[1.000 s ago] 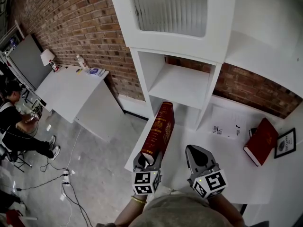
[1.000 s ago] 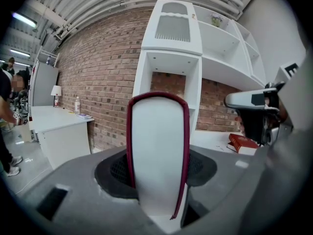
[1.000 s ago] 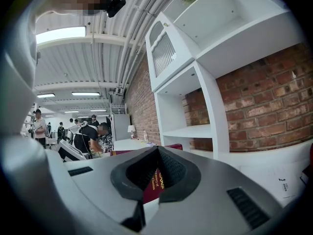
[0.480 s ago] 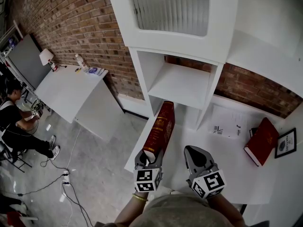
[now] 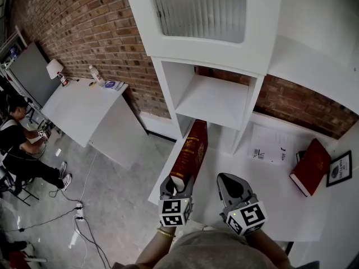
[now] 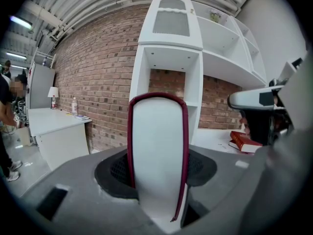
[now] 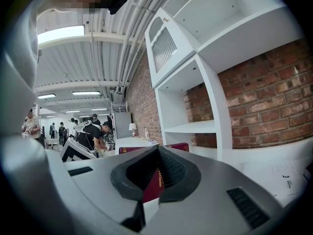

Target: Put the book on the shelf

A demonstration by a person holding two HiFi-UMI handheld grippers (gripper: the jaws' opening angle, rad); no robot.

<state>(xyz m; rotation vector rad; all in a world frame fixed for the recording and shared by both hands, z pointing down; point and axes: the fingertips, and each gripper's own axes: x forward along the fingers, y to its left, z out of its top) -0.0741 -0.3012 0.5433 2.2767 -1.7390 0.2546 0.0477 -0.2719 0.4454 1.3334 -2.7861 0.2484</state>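
Holding the book point(image 5: 189, 153) in the left hand-held gripper point(image 5: 178, 185), jaws pressed on both covers at the near end only. Spine up, far end reaching toward the low opening under the shelf point(image 5: 216, 101). Keeping the right hand-held gripper point(image 5: 231, 185) just beside it, clenched on nothing, tips together.

Could sag or swing at the far end. Looks thick and heavy, and gripped at one short end, so a long lever against the pads. Could slide down between the smooth covers if tipped further. Could catch a corner on the post point(image 5: 171, 91) when pushed in, being lined up close to that side of the opening. Might topple once let go, standing on a narrow edge with nothing alongside to lean on. Little help to expect from the right side as it is: closed jaws good only for a nudge.

Cannot tell whether resting on the desk point(image 5: 269, 203) or hanging just above it, with the underside hidden in the head view. Cannot see the back of the low opening, covered by the shelf board. In the left gripper view, only a white page end with a red rim, filling the middle and blocking the target. Cannot read the gold print on the spine. Ignoring a second red book point(image 5: 309, 167), well apart on the desk.
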